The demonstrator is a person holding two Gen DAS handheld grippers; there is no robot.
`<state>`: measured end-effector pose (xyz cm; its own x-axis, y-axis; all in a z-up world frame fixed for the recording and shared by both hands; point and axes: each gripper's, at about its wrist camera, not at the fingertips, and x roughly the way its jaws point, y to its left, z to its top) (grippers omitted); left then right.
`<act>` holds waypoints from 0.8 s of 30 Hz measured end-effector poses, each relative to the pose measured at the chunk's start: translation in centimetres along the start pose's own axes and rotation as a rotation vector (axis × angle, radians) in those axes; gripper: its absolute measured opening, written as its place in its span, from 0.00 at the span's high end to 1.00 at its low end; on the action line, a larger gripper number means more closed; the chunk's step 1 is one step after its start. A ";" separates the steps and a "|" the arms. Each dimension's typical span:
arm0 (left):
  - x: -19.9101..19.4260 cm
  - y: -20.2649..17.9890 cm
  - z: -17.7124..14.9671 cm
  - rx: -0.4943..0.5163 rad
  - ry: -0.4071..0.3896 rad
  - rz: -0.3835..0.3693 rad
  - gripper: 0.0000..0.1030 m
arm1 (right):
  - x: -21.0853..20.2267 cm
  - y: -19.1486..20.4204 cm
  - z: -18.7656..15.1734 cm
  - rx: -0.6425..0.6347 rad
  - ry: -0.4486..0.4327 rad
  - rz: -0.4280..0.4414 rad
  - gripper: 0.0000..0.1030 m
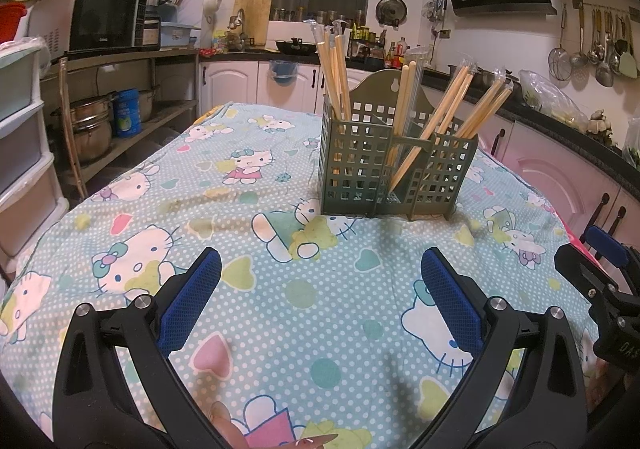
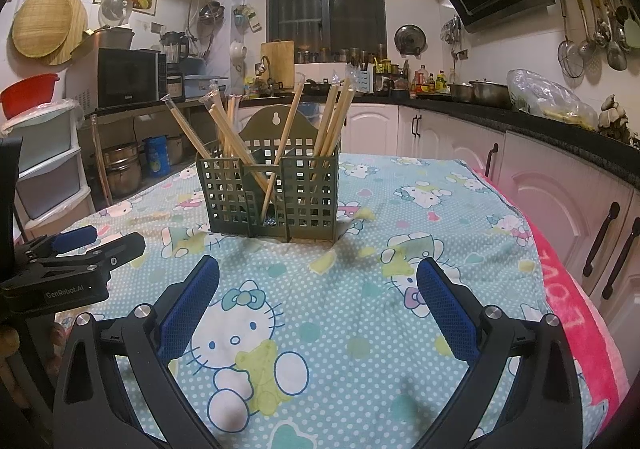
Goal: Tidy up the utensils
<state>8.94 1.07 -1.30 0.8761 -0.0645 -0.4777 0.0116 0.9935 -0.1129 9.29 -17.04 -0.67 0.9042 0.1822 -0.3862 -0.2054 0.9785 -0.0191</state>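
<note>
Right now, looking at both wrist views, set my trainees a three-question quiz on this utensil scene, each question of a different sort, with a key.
1. True or false: the left gripper holds a chopstick.
2. Where do the wrapped chopsticks stand? A) in the green holder B) flat on the tablecloth C) in the right gripper
3. Fill in: both grippers' jaws are ____.

Key: 1 false; 2 A; 3 open.

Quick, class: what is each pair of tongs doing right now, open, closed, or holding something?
Left tongs: open, holding nothing, above the tablecloth short of the chopstick holder.
Right tongs: open, holding nothing.
</note>
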 end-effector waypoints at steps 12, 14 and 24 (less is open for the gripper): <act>-0.2 -0.1 0.0 0.008 0.002 0.000 0.11 | 0.0 0.0 0.0 0.001 0.001 0.000 0.06; -0.4 -0.3 0.0 0.020 -0.007 -0.001 0.11 | 0.0 0.0 0.0 0.001 -0.001 0.000 0.06; -1.0 -0.4 0.4 -0.003 -0.023 0.003 0.11 | -0.2 -0.3 0.3 0.024 0.003 -0.017 0.06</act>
<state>8.31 0.78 -0.42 0.8872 -0.0597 -0.4575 0.0078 0.9934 -0.1145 9.27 -17.37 -0.33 0.9063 0.1652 -0.3889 -0.1809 0.9835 -0.0037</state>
